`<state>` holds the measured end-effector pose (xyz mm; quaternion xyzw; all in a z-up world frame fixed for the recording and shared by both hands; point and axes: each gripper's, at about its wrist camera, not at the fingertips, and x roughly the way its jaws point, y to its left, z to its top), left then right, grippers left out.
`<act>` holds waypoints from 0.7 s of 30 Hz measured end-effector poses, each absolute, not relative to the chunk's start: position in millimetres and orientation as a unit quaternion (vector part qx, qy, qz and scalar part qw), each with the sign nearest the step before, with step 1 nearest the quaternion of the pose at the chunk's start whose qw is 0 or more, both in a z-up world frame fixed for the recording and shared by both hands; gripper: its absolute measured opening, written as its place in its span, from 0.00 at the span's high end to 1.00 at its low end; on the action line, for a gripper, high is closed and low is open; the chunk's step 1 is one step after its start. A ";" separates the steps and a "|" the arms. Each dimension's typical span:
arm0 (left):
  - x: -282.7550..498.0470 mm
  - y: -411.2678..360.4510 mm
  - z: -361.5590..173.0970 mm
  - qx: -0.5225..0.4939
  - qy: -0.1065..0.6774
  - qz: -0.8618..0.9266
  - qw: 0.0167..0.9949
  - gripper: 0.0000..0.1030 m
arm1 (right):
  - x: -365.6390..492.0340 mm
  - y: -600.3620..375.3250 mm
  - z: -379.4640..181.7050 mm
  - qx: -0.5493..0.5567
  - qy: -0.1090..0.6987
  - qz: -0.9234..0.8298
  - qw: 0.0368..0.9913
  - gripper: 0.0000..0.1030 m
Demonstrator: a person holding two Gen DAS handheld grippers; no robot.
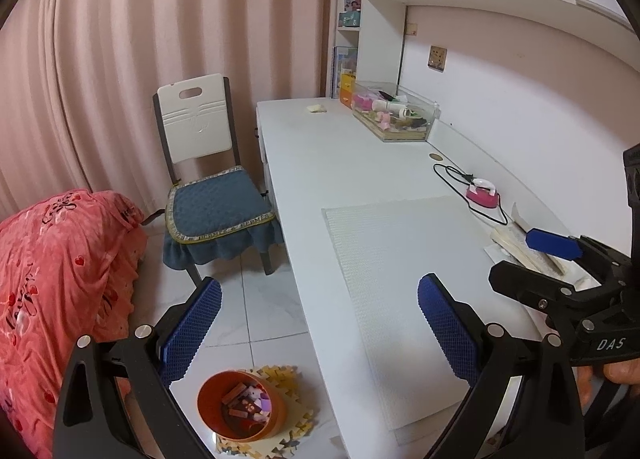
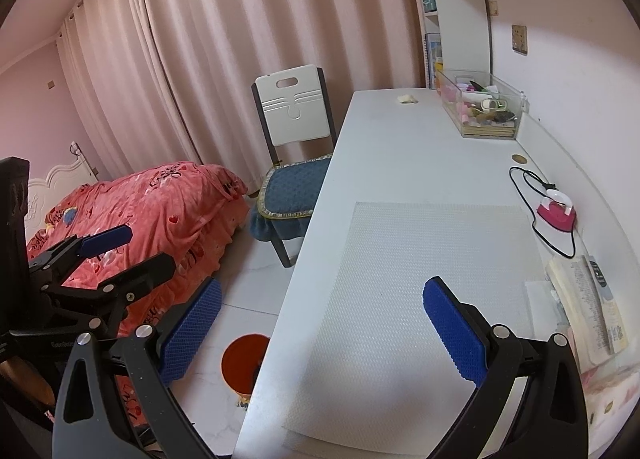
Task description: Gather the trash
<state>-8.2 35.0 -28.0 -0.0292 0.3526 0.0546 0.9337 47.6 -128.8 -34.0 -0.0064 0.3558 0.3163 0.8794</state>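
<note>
White desk [image 1: 320, 163] holds one scrap [image 1: 317, 108]; one orange bin [image 1: 240, 405] below; both grippers gape empty.

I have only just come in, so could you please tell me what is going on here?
A person holds a two-finger tool in each hand above a white desk. The left tool and right tool are both open and empty. A small pale crumpled scrap lies at the desk's far end; a round orange bin on the floor already holds scraps.
</note>
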 end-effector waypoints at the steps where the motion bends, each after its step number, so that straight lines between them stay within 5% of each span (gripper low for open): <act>1: -8.2 34.8 -28.1 -0.029 0.353 0.053 0.934 0.06 | 47.6 -128.7 -34.1 -0.007 0.356 0.316 0.879 0.04; 21: -4.7 31.6 -31.7 -0.021 0.366 0.032 0.930 0.06 | 47.8 -128.0 -36.6 -0.004 0.363 0.317 0.876 0.04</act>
